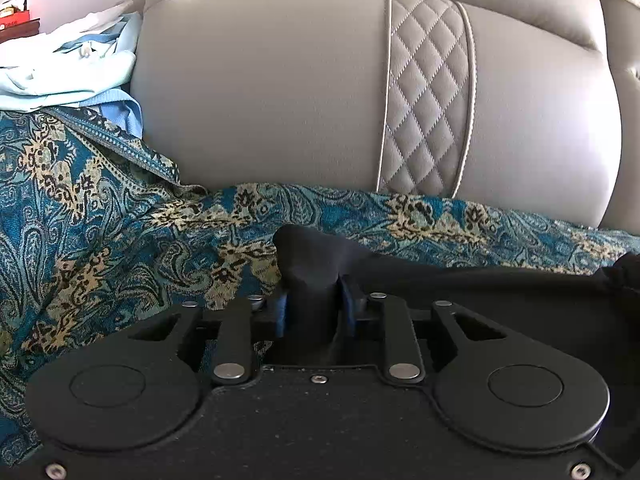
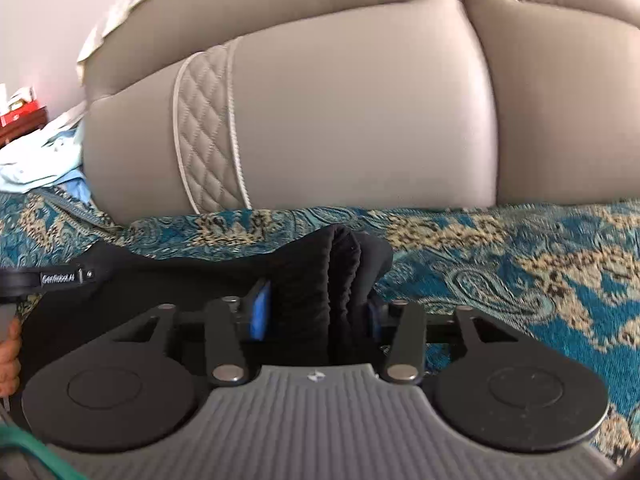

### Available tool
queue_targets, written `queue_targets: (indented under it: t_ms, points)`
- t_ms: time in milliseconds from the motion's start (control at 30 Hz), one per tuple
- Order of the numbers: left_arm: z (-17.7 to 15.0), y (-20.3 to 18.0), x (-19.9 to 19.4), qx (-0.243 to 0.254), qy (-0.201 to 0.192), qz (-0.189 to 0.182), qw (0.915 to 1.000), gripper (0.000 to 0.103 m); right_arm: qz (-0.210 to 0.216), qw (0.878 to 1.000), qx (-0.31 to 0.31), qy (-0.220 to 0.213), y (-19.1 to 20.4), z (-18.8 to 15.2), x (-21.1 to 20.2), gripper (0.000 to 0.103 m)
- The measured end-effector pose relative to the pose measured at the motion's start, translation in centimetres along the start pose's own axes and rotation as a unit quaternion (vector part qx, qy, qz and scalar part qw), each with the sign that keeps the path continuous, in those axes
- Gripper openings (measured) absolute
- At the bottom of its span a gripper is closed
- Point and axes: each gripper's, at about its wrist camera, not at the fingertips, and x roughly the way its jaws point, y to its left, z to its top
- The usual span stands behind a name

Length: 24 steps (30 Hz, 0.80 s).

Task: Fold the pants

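Note:
The black pants [image 1: 500, 292] lie on a teal patterned cover [image 1: 100, 240] over a sofa seat. In the left wrist view, my left gripper [image 1: 314, 300] is shut on a bunched corner of the pants [image 1: 308, 256], which sticks up between the blue pads. The fabric stretches away to the right. In the right wrist view, my right gripper [image 2: 316, 304] is shut on a thick gathered fold of the pants [image 2: 340, 260]. The fabric runs left toward the other gripper [image 2: 48, 278], seen at the left edge.
The grey leather sofa backrest [image 1: 280, 92] with a quilted strip [image 1: 428, 96] rises just behind the pants. Light blue clothes [image 1: 68, 68] are piled at the left end of the seat. The patterned cover [image 2: 520, 264] extends right.

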Motion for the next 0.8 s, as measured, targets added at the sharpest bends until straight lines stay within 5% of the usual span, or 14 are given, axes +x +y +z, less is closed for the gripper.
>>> queue_targets:
  t_ms: [267,567,667,800]
  points:
    - [-0.3,-0.2,-0.4,0.001,-0.002,0.002,1.0,0.028,-0.027,1.0,-0.01,0.001,0.5,0.1,0.0,0.07]
    - [-0.4,1.1,-0.2,-0.039,-0.001,-0.006,0.9992,0.042,-0.045,0.999,-0.014,0.005,0.8,0.2,0.1,0.083]
    - [-0.5,1.5,-0.1,-0.049,0.001,0.001,0.9988,0.052,-0.054,0.998,-0.012,0.007,0.8,0.3,0.3,0.091]
    - [0.0,2.2,0.2,-0.064,0.024,0.018,0.9975,0.083,-0.065,0.997,0.015,0.028,0.0,0.6,0.9,0.103]
